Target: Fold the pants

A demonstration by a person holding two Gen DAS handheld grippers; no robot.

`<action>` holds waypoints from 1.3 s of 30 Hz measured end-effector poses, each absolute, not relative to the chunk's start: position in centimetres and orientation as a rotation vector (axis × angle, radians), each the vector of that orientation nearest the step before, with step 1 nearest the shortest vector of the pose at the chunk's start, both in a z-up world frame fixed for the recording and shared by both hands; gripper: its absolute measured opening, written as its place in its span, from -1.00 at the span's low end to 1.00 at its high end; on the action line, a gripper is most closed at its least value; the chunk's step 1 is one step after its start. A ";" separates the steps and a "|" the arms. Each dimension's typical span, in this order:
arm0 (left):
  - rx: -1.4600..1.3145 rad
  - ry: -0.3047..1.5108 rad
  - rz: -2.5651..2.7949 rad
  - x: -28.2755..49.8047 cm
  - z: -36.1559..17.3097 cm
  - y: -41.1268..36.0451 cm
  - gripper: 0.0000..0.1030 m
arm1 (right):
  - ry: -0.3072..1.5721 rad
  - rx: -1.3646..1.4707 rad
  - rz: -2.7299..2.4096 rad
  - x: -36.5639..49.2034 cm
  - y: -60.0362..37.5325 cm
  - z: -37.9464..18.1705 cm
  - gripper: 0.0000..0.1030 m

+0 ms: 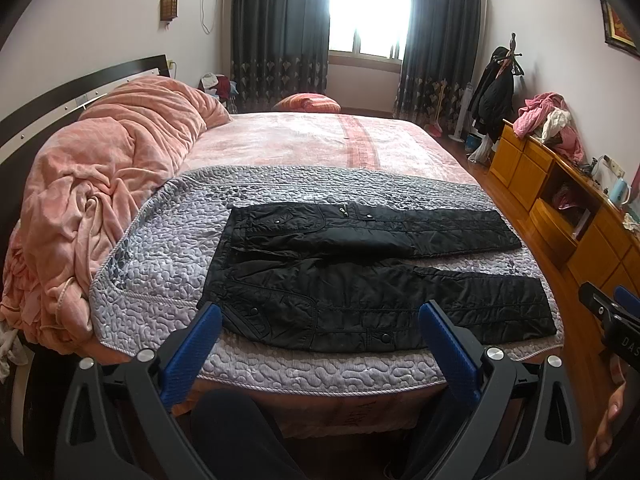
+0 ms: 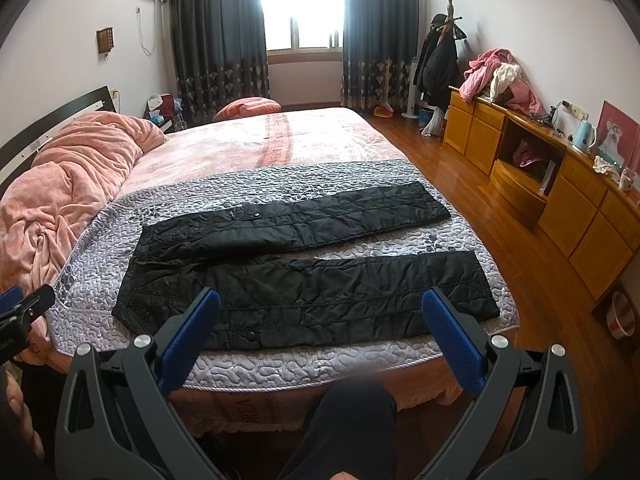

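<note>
Black quilted pants (image 1: 360, 276) lie flat and unfolded on a grey quilted mat (image 1: 160, 248) at the near end of the bed, waist to the left, both legs stretched to the right. They also show in the right wrist view (image 2: 304, 280). My left gripper (image 1: 320, 316) is open and empty, held above the bed's near edge in front of the waist and near leg. My right gripper (image 2: 320, 300) is open and empty, in front of the near leg. Each gripper's edge shows in the other view.
A crumpled pink blanket (image 1: 112, 184) lies on the left of the bed. The grey mat (image 2: 280, 364) ends at the bed's near edge. A wooden dresser (image 2: 560, 200) stands along the right wall across the wooden floor (image 2: 500, 216). My knees show below.
</note>
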State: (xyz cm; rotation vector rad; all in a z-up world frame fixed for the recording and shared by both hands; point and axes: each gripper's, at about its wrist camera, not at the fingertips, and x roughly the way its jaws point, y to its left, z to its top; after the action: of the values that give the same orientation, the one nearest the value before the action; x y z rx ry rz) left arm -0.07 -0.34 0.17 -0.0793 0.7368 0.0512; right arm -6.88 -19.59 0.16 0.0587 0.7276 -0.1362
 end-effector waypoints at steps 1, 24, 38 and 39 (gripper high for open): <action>-0.080 0.738 0.051 -0.1 0.2 -0.3 0.93 | 0.727 0.059 -0.137 -6.9 -19.7 0.2 0.95; -0.127 0.808 -0.049 3.2 -7.1 2.0 0.93 | 0.696 0.024 -0.154 -4.9 -22.3 -2.0 0.95; -0.642 0.861 0.041 11.6 -18.5 18.3 -0.30 | 0.962 0.399 0.099 3.2 -32.1 -13.7 -0.35; -0.695 0.892 0.065 12.4 -20.3 19.7 -0.35 | 0.985 0.458 0.114 3.7 -33.1 -15.3 -0.32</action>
State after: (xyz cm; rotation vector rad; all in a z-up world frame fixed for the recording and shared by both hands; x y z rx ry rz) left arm 12.45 19.73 -20.30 -0.6947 0.8920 0.0651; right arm 3.67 -33.14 -15.25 0.4578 0.9853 0.1141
